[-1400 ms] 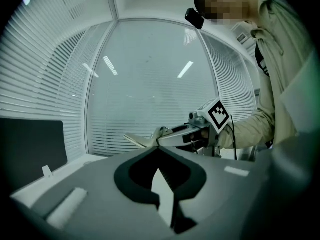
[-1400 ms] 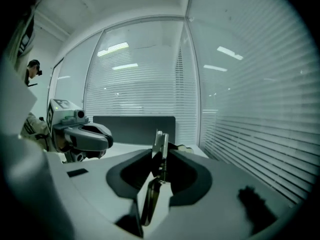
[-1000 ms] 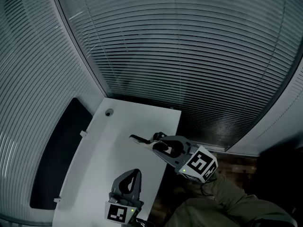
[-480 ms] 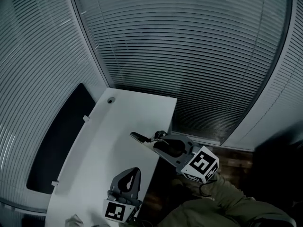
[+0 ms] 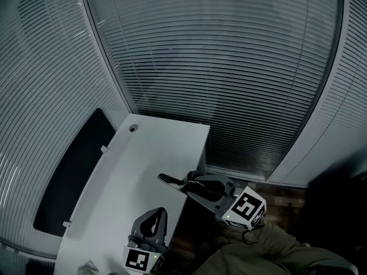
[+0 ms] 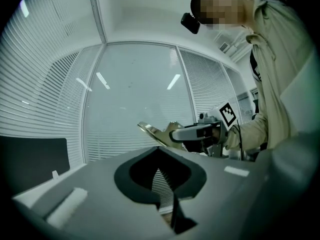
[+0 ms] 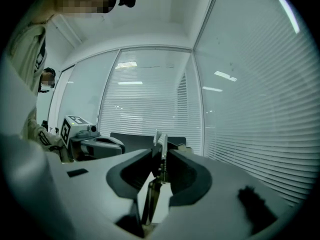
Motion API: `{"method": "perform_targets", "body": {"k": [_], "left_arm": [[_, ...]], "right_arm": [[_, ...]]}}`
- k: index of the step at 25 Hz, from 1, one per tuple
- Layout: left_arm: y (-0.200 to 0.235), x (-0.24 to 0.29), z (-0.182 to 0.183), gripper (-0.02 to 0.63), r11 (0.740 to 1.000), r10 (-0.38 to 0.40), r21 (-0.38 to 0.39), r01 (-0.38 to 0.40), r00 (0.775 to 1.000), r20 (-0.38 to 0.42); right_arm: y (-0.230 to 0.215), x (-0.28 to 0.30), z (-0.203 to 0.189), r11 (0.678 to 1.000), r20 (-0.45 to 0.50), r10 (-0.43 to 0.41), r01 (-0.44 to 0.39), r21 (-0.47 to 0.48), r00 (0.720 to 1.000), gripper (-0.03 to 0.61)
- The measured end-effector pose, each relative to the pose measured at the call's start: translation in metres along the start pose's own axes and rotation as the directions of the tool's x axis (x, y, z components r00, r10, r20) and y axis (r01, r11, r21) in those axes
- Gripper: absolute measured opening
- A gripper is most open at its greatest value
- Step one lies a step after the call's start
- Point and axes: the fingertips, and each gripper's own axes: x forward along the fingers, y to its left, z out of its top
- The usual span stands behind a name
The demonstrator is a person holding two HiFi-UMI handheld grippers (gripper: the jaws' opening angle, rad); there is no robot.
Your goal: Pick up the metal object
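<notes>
The metal object (image 5: 170, 180) is a thin flat shiny piece with a pointed end. It is held in the air over the right edge of the white table (image 5: 137, 171). My right gripper (image 5: 191, 183) is shut on it, and the piece sticks out to the left past the fingertips. In the right gripper view the metal object (image 7: 160, 156) stands edge-on between the jaws. My left gripper (image 5: 151, 224) hovers over the table's near end, shut and with nothing in it. In the left gripper view the metal object (image 6: 152, 132) and the right gripper (image 6: 192, 132) show ahead.
A dark panel (image 5: 69, 173) hangs along the table's left side. A small round hole (image 5: 133, 128) lies at the table's far corner. Window blinds (image 5: 229, 67) surround the table. The person's olive sleeve (image 5: 269, 248) is at the lower right. Dark floor lies beyond the table's right edge.
The head camera has shifted, so the table sits a little differently in view. The right gripper keeps its hold on the metal object and has sunk slightly. The left gripper has barely moved.
</notes>
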Motion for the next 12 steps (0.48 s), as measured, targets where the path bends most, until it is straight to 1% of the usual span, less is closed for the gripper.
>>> {"method": "perform_targets", "body": {"k": [4,7,12], "left_arm": [[0.001,0.01,-0.002,0.006,1.0,0.02,0.02,-0.021,1.0,0.009],[-0.006,0.013,-0.006,0.006,1.0,0.016,0.008,-0.015,1.0,-0.015],[-0.009,0.022,-0.013,0.006,0.999,0.014,0.03,-0.013,1.0,-0.02]], "right_arm": [[-0.007,-0.008,-0.004,1.0,-0.004,0.009,-0.009,0.006,1.0,0.107],[-0.008,-0.014,-0.007,1.0,-0.005,0.009,-0.009,0.007,1.0,0.107],[-0.017,-0.021,-0.017,1.0,0.001,0.001,-0.001,0.017,1.0,0.107]]}}
